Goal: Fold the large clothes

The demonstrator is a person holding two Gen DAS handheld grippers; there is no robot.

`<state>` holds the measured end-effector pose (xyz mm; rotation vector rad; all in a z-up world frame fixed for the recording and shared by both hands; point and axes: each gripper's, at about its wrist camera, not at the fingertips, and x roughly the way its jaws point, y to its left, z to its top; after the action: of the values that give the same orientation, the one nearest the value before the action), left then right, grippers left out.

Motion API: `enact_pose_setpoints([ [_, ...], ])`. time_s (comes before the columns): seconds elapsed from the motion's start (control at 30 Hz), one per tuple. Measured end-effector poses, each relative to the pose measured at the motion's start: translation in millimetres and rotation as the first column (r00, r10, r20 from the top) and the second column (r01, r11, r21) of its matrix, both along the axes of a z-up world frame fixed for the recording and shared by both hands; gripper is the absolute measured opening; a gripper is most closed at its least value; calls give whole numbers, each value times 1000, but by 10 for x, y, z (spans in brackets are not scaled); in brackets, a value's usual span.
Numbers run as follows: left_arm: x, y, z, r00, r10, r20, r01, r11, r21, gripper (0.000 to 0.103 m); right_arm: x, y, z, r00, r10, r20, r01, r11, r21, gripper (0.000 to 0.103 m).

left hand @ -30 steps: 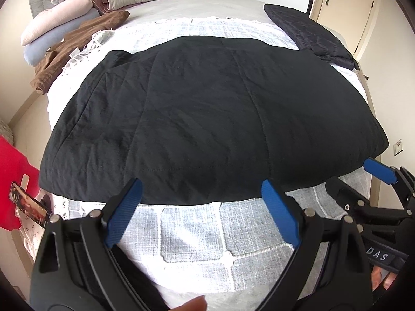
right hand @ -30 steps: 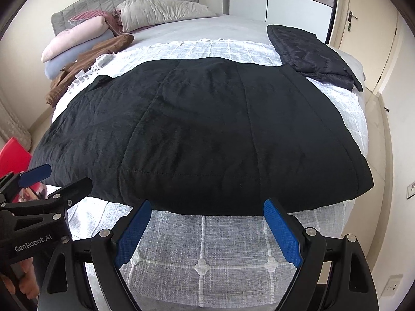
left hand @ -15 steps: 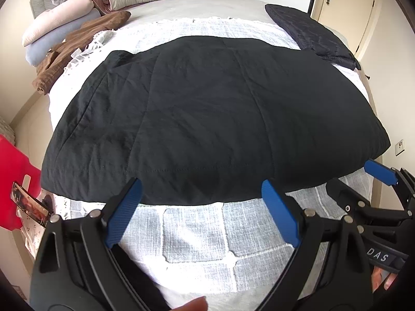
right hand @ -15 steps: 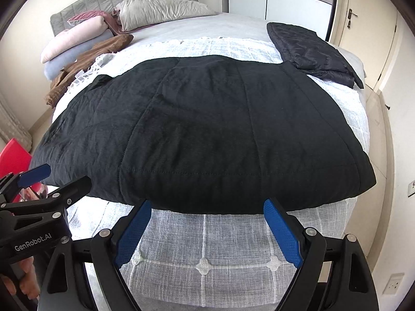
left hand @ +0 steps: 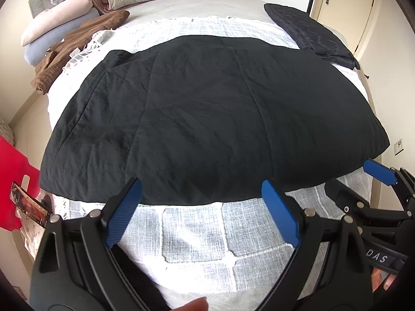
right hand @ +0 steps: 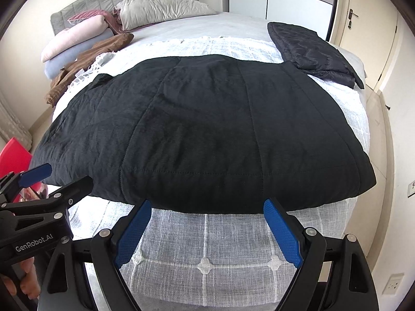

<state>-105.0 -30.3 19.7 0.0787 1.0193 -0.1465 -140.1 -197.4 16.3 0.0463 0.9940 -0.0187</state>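
A large black quilted garment (left hand: 207, 119) lies spread flat across the white bedspread (left hand: 202, 233); it also shows in the right wrist view (right hand: 207, 134). My left gripper (left hand: 202, 194) is open and empty, its blue pads just short of the garment's near hem. My right gripper (right hand: 207, 210) is open and empty, level with the same hem further right. Each gripper shows at the edge of the other's view, the right one (left hand: 378, 173) and the left one (right hand: 36, 173).
A second dark quilted piece (right hand: 313, 54) lies folded at the bed's far right. Pillows (right hand: 160, 10) and a brown garment (right hand: 88, 62) sit at the far left by the headboard. A red object (left hand: 13, 181) stands left of the bed. A door (right hand: 363, 23) is at right.
Both grippers have edged slightly forward toward the garment's near hem. The garment has not moved.
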Motion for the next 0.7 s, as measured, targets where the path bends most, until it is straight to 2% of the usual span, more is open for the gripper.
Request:
enact_pose_setpoints([
  [0.7,-6,1,-39,1000,-7,-10,7,1000,1,93,7,-27,-26,1000,-6,-7,6,1000,5,90],
])
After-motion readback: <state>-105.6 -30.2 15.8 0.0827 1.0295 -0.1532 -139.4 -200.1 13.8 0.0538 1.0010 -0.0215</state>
